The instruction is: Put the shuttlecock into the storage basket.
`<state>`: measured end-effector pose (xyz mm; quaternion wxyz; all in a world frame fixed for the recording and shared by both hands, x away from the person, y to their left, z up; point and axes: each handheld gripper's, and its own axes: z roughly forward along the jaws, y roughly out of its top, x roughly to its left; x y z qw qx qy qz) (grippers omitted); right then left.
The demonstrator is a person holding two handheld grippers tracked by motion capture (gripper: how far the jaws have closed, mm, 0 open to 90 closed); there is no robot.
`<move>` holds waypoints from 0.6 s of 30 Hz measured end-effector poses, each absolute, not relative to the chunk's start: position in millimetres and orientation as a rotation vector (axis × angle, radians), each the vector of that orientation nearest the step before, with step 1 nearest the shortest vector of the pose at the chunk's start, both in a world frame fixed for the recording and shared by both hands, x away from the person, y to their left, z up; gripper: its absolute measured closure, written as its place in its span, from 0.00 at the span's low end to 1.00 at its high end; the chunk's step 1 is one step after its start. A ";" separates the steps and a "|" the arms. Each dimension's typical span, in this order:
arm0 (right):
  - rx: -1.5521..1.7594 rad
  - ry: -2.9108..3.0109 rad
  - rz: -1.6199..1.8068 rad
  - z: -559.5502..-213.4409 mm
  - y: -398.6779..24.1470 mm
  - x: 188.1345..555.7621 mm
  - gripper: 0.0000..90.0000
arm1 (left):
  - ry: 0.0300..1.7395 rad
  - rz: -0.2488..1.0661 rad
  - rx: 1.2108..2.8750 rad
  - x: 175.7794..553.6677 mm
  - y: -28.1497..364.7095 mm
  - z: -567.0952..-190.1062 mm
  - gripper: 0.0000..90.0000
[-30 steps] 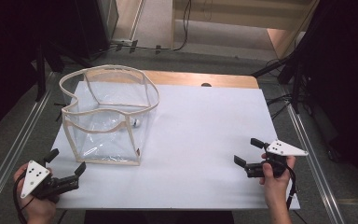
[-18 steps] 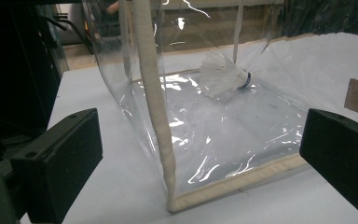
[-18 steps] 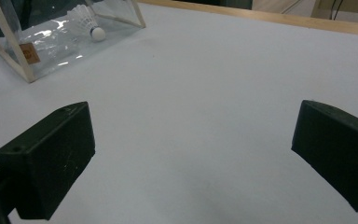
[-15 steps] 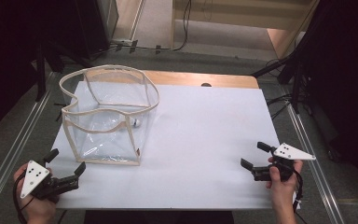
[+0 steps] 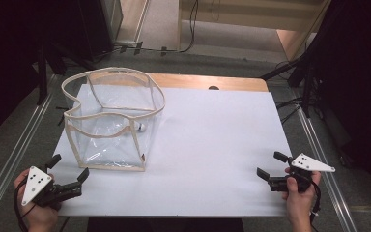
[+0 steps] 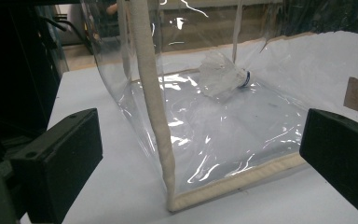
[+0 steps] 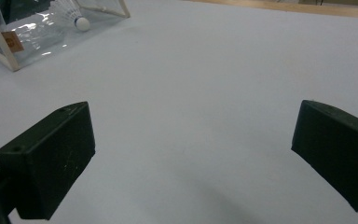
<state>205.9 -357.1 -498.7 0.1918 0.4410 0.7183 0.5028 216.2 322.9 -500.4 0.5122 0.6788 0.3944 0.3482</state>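
A clear plastic bag (image 5: pixel 111 121) with cream fabric edging stands open on the left of the white table (image 5: pixel 212 145). A white shuttlecock (image 5: pixel 141 127) lies inside it near its right wall; the left gripper view shows the shuttlecock (image 6: pixel 223 80) through the clear bag (image 6: pixel 158 121), and the right gripper view has the shuttlecock (image 7: pixel 72 16) at its top left. My left gripper (image 5: pixel 67 168) is open at the front left corner, just short of the bag. Over by the front right edge my right gripper (image 5: pixel 272 163) is open, far from the bag.
A wooden strip (image 5: pixel 207 81) runs along the table's far edge. Metal rails (image 5: pixel 319 159) flank both sides, with dark stands and cables behind. White tabletop stretches between the bag and my right gripper.
My right gripper has drawn back toward the front right edge of the table. The left gripper and the bag have stayed put.
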 end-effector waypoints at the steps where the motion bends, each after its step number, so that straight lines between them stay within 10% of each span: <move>1: 1.247 2.018 1.409 -499.8 -358.5 204.8 0.00 | 0.948 0.838 1.633 216.1 322.8 -500.4 0.00; 18: 1.304 1.928 1.421 -508.7 -393.4 187.0 0.00 | 0.945 0.836 1.636 216.2 323.2 -500.0 0.00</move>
